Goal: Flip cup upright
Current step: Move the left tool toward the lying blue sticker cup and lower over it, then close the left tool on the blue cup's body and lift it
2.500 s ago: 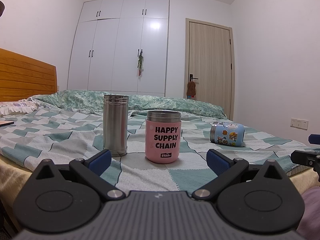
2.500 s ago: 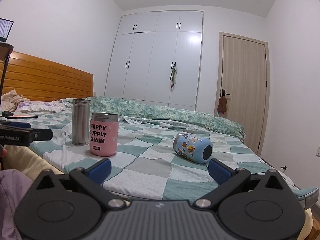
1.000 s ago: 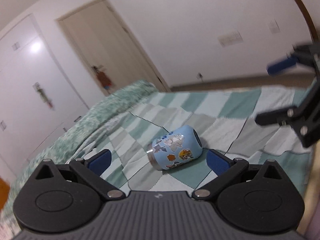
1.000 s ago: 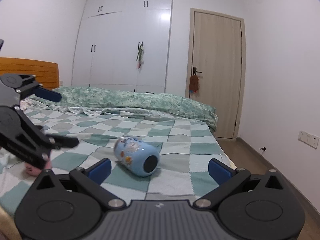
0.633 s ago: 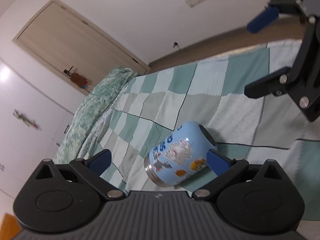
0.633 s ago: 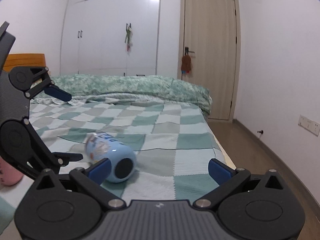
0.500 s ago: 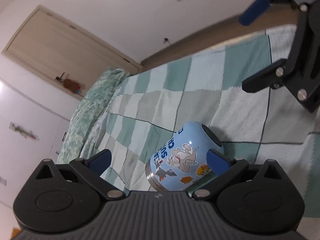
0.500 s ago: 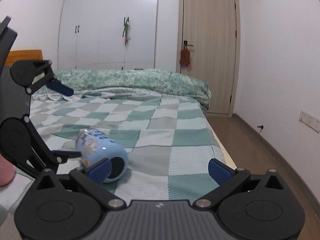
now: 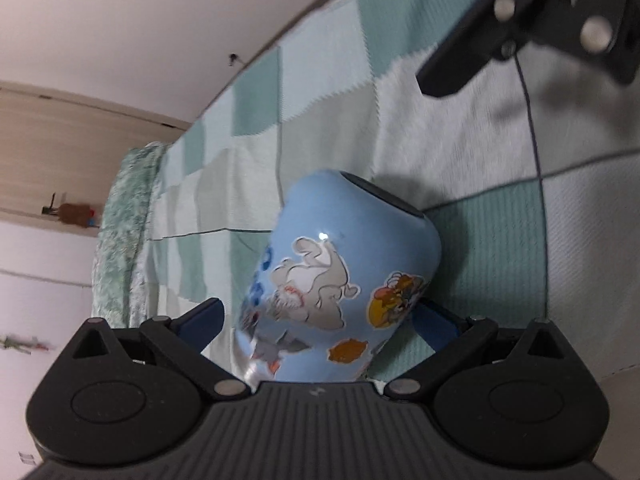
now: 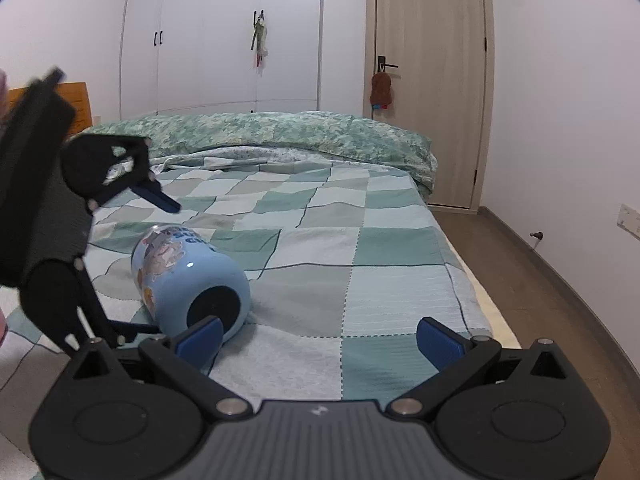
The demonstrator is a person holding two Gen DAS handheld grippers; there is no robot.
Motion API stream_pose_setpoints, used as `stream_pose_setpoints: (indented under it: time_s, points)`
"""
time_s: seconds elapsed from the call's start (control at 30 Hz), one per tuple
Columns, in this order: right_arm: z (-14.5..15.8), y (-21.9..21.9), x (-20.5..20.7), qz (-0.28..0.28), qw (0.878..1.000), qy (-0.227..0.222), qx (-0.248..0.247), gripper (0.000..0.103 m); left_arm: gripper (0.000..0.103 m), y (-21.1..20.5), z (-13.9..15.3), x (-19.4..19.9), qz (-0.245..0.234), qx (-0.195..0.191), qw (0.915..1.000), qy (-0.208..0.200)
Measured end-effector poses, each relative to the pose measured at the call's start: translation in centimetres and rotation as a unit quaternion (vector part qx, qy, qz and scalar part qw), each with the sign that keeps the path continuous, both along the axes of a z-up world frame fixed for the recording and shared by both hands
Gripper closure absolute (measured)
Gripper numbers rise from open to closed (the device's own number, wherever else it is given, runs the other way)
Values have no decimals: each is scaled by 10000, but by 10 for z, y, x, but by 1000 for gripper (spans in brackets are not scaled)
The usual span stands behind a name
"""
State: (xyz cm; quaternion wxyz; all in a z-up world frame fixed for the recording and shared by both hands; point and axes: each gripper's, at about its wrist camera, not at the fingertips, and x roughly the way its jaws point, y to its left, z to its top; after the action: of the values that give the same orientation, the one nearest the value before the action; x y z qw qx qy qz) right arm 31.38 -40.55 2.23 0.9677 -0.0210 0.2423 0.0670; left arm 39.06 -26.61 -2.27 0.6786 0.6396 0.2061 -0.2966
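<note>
A light blue cup (image 9: 340, 280) with cartoon stickers lies on its side on the checked bedspread (image 9: 480, 160). In the left wrist view it fills the space between the two blue pads, which stand open on either side of it. My left gripper (image 9: 320, 320) is rolled sideways and straddles the cup without closing on it. In the right wrist view the cup (image 10: 188, 276) lies left of centre with its dark base facing the camera. The left gripper (image 10: 132, 260) frames it from the left. My right gripper (image 10: 318, 334) is open and empty, just right of the cup.
The bedspread (image 10: 360, 248) ends at the bed's right edge, with wooden floor (image 10: 560, 300) beyond. A rumpled green duvet (image 10: 280, 136) lies at the far end. White wardrobes and a wooden door (image 10: 428, 80) stand behind.
My left gripper has moved in and rolled further, so the cup now sits between its open fingers. The right gripper has edged closer to the cup.
</note>
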Motion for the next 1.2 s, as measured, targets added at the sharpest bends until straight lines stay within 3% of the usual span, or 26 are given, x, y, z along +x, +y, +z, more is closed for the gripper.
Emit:
stream_pose_setpoints:
  time_s: [0.23, 0.47, 0.7, 0.8, 0.97, 1.1, 1.2]
  points:
    - [-3, 3, 0, 130, 9999, -74, 18, 0, 6, -5, -9, 26, 4, 260, 9995, 194]
    - [7, 0, -10, 137, 9996, -205, 141, 0, 9, -8, 0, 0, -117, 283, 9995, -116]
    - [29, -3, -42, 145, 9986, -448, 239, 0, 16, -18, 20, -50, -149, 33, 9994, -296]
    - [37, -6, -59, 139, 9982, -520, 256, 0, 16, -17, 21, -68, -147, 94, 9994, -303]
    - [44, -9, -82, 96, 9977, -606, 273, 0, 17, -14, 20, -76, 398, 35, 9992, -47]
    - [38, -11, -86, 70, 9981, -524, 304, 0, 1, -11, 18, -63, 1049, 24, 9922, 666]
    - [33, -13, -79, 43, 9984, -462, 320, 0, 0, -16, 9, -60, 1089, 138, 9926, 520]
